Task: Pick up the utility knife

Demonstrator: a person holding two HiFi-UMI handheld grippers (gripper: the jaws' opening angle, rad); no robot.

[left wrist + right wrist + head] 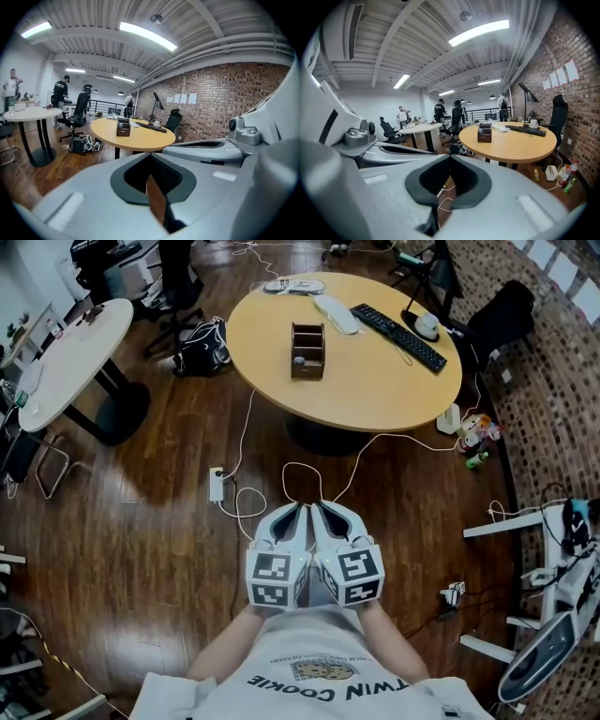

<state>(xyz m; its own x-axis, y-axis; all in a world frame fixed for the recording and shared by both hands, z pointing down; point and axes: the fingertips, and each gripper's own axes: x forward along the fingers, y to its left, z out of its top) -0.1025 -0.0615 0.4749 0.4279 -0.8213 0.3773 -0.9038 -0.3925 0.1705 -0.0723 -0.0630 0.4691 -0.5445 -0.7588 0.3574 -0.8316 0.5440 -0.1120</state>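
Head view: left tongs [300,510] and right tongs [316,508] are held side by side above the wooden floor [141,521], well short of the round bench [375,395]. Both are clenched on nothing. The bench carries a wooden organizer [307,351] near its middle and a keyboard [398,337] further back.

Left gripper view: jaws pressed together, empty, with the bench [140,138] and organizer [123,127] ahead, a bit left.

Right gripper view: same deal, tips meeting, empty, bench [515,143] ahead to the right.

The utility knife? Can't pick it out anywhere. Something small sits in the organizer, too tiny to tell.
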